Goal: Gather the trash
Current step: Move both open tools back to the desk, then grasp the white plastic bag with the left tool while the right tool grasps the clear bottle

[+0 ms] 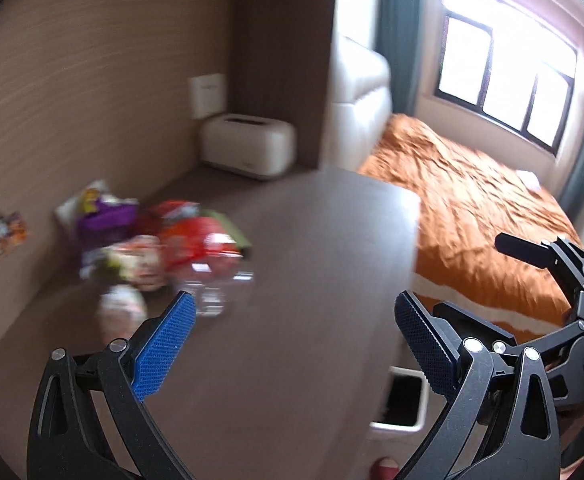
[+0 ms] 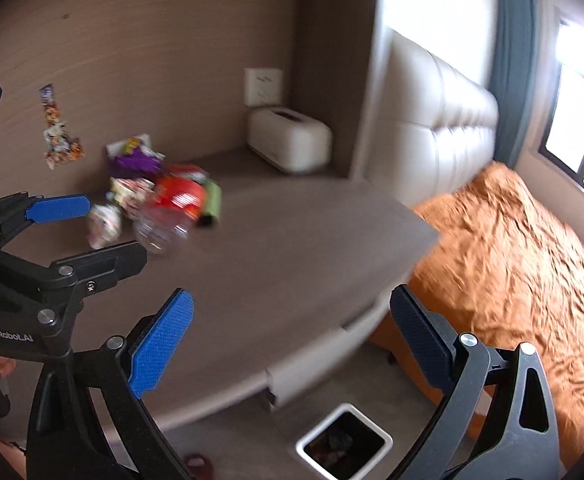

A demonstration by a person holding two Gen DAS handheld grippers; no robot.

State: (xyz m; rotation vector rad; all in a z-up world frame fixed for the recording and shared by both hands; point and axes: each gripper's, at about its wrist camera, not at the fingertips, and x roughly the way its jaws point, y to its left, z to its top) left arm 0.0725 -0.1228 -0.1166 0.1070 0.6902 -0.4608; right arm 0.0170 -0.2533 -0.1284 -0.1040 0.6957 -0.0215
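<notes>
Two grippers, left and right, hover empty, fingers apart.
One trash pile on one desk; one bin below.

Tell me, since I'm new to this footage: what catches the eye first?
The bright pile of wrappers on the back left of the brown table, with a clear plastic bottle at its front. Then the orange bed on the right, and the white bin on the floor below the table's edge.

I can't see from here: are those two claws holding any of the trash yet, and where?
No. The left gripper and right gripper are both open and empty; the trash pile lies untouched on the table.
</notes>
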